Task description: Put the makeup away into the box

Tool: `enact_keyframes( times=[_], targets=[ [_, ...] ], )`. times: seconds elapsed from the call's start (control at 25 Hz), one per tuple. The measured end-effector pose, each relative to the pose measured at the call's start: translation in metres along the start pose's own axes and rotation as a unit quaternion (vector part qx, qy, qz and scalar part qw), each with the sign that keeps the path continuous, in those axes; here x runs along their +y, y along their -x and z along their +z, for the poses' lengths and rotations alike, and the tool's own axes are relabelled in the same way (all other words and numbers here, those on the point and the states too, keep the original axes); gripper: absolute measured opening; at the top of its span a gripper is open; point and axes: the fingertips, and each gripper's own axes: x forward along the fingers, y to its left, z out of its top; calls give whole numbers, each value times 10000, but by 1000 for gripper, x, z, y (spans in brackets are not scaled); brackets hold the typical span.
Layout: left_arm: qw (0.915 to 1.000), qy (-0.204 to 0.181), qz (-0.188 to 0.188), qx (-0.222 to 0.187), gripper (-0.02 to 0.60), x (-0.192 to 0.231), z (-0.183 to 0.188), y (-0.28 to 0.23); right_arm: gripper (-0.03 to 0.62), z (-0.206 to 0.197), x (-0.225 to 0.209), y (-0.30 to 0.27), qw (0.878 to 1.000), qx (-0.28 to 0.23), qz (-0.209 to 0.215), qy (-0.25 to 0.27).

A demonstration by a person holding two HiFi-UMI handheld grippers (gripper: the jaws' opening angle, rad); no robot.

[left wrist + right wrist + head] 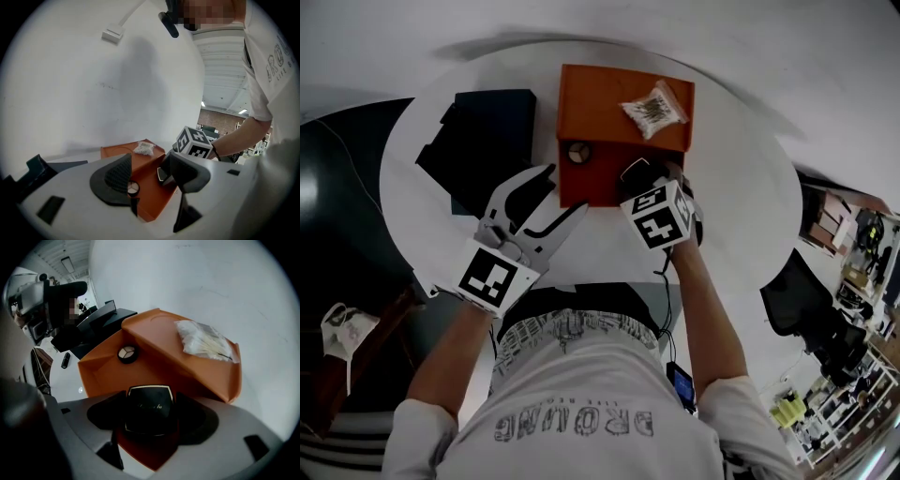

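An orange box (pixel 591 183) (pixel 154 359) (pixel 150 185) lies open on the round white table. A small round eyeshadow compact (pixel 578 152) (pixel 127 352) (pixel 133 188) lies in its near left part. My right gripper (pixel 649 174) (pixel 149 409) is shut on a black square compact (pixel 148 408) (pixel 634 172) (pixel 161 174), held over the box's near right part. My left gripper (pixel 551 195) (pixel 149 176) hangs open at the box's near left edge, with nothing between its fingers. A clear packet of cotton swabs (pixel 653 111) (pixel 205 343) (pixel 143 148) rests on the box's raised far part.
A black box with its lid (pixel 483 136) (pixel 93 322) lies left of the orange box. The round table's edge (pixel 750 272) curves close on the near side. Beyond it are a dark chair (pixel 792 295) at right and a cluttered floor.
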Motion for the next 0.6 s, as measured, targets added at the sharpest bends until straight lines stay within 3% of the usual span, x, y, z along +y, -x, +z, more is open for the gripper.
enact_keyframes(
  times=[0.32,0.6],
  targets=[
    [9999,79,-125,-3,264,3,-1,2,353,-7,-4,-10,9983,492,-300,97],
    [9996,132,-246,31,264,8,-6,3,353,-12,-5,-18,9959,893,-148,10]
  ],
)
